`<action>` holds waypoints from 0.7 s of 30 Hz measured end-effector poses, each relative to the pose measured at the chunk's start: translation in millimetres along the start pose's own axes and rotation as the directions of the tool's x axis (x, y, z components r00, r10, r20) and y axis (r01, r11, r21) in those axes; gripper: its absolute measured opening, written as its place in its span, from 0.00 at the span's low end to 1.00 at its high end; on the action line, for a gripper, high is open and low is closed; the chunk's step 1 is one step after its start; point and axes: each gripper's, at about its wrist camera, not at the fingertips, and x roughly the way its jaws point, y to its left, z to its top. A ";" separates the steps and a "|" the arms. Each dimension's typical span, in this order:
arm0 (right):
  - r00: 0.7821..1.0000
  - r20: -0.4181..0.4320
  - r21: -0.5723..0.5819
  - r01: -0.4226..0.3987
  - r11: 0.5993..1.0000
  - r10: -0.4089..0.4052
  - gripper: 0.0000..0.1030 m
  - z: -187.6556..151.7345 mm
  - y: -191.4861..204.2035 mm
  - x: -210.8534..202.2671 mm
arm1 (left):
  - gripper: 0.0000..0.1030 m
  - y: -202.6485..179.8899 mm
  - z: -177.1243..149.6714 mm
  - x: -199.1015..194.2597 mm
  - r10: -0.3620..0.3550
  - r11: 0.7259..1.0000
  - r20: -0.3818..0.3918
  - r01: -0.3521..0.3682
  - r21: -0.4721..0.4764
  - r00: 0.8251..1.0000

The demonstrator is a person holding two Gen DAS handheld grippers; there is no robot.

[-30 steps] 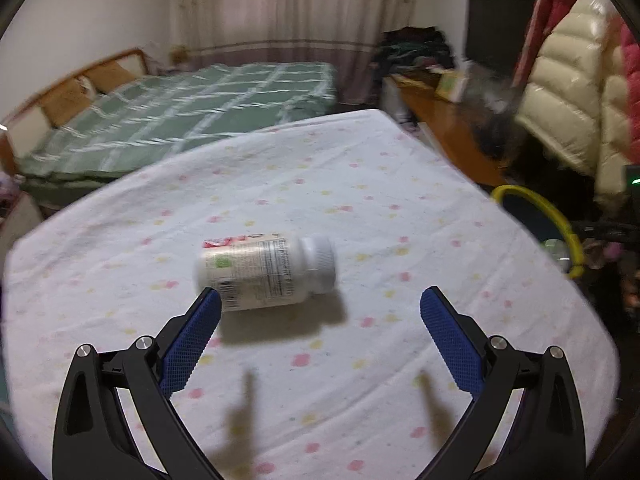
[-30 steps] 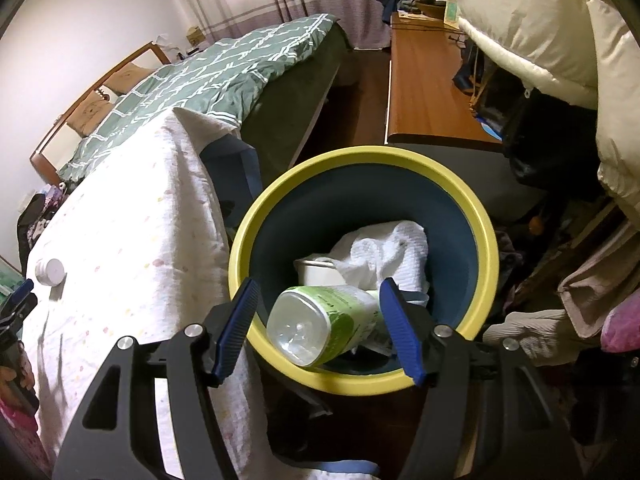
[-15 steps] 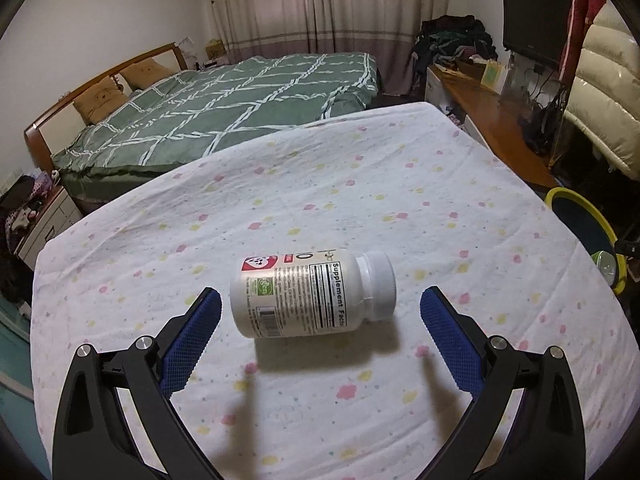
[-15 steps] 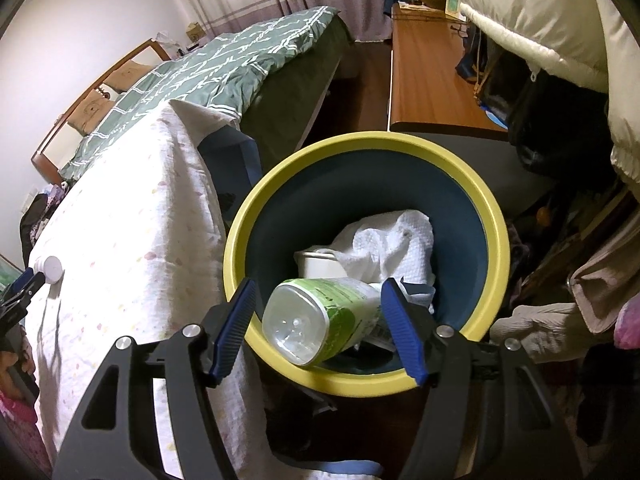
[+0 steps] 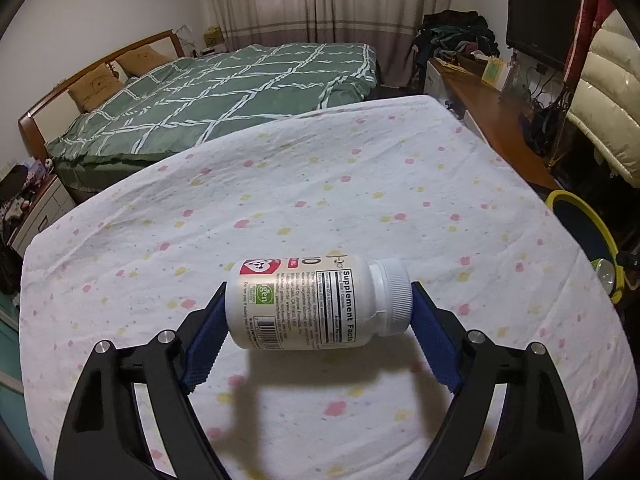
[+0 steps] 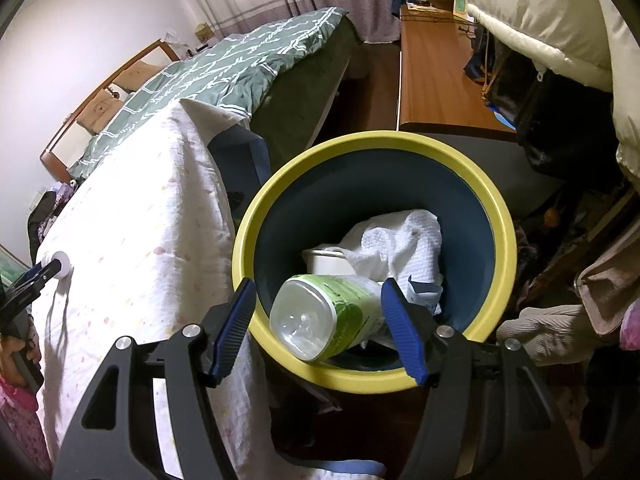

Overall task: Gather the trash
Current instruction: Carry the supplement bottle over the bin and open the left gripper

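Note:
A white supplement bottle (image 5: 316, 304) lies sideways between my left gripper's (image 5: 316, 320) blue pads, which press on its base and cap; it is held just above the flowered sheet (image 5: 320, 184). It shows small at the far left of the right wrist view (image 6: 60, 264). My right gripper (image 6: 320, 320) hangs over the yellow-rimmed bin (image 6: 506, 240), and a clear bottle with a green label (image 6: 328, 320) sits between its pads, touching the right pad with a gap at the left. White paper towel (image 6: 400, 240) and a white cup (image 6: 324, 260) lie in the bin.
The bin also shows at the right edge of the left wrist view (image 5: 592, 228), beside the covered table. A green quilted bed (image 5: 216, 92) lies beyond. A wooden desk (image 6: 436, 80) and hanging coats (image 6: 540, 12) stand right of the bin.
My left gripper has closed on the supplement bottle, which lay loose between open jaws before. The right gripper has stayed over the bin with the green-label bottle.

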 end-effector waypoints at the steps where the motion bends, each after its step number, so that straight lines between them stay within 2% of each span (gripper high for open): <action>1: 1.000 0.004 0.000 -0.001 1.000 0.001 0.60 -0.9 -1.2 -1.9 | 0.81 -4.9 0.2 -4.1 0.000 1.000 0.005 0.000 0.005 1.000; 6: 0.999 0.043 -0.002 0.011 1.000 -0.011 0.60 -7.1 -7.9 -18.1 | 0.81 -49.1 11.7 -28.6 -0.044 0.998 0.028 0.043 0.053 0.999; 11: 0.996 0.085 -0.002 0.041 0.999 -0.041 0.60 -16.7 -20.7 -40.6 | 0.81 -119.9 30.6 -49.5 -0.144 0.981 0.042 0.136 0.141 0.989; 16: 0.992 0.104 -0.012 0.076 0.997 -0.075 0.60 -27.0 -37.7 -62.7 | 0.81 -202.4 48.8 -52.3 -0.267 0.939 0.010 0.258 0.226 0.964; 21: 0.988 0.123 -0.003 0.098 0.995 -0.097 0.60 -37.3 -56.3 -78.2 | 0.82 -279.7 64.3 -37.4 -0.338 0.896 -0.047 0.336 0.291 0.940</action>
